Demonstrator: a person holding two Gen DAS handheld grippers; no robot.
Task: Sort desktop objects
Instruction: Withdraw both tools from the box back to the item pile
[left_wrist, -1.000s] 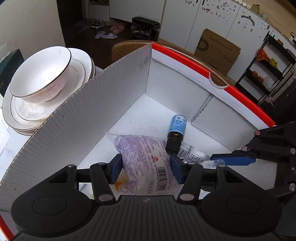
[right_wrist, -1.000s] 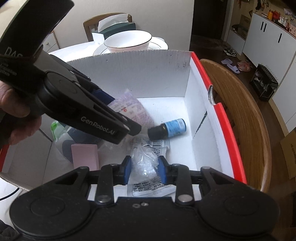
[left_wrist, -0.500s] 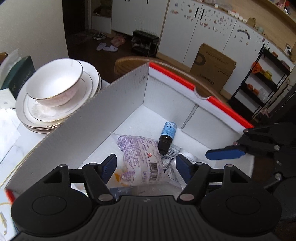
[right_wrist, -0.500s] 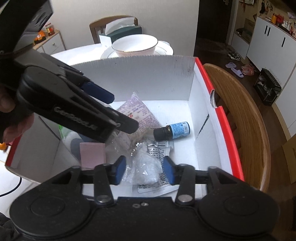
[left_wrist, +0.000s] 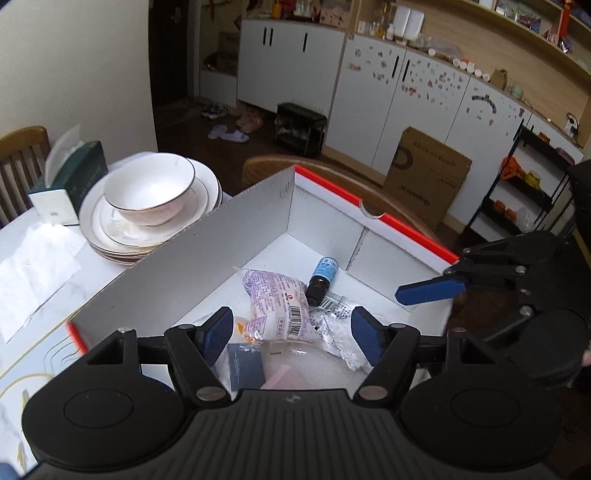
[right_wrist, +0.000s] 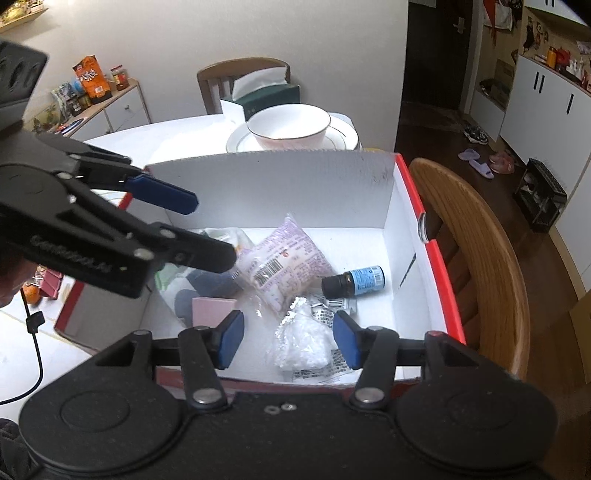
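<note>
Resting on the white tabletop (left_wrist: 44, 295), a red-edged cardboard box (left_wrist: 207, 251) holds the sorted things. Beside its far left wall stands a stack of plates (left_wrist: 110, 240) carrying a bowl (left_wrist: 147, 192). Inside, a purple snack packet (right_wrist: 284, 262) lies in the middle, a crumpled clear bag (right_wrist: 303, 339) nearer, a blue-labelled dropper bottle (right_wrist: 354, 281) to the right. Left gripper (left_wrist: 295, 332) and right gripper (right_wrist: 288, 338) hover above, fingers spread, grasping nothing.

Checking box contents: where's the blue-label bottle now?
In both views, the bottle lies on its side on the box floor, right of the purple packet.
</note>
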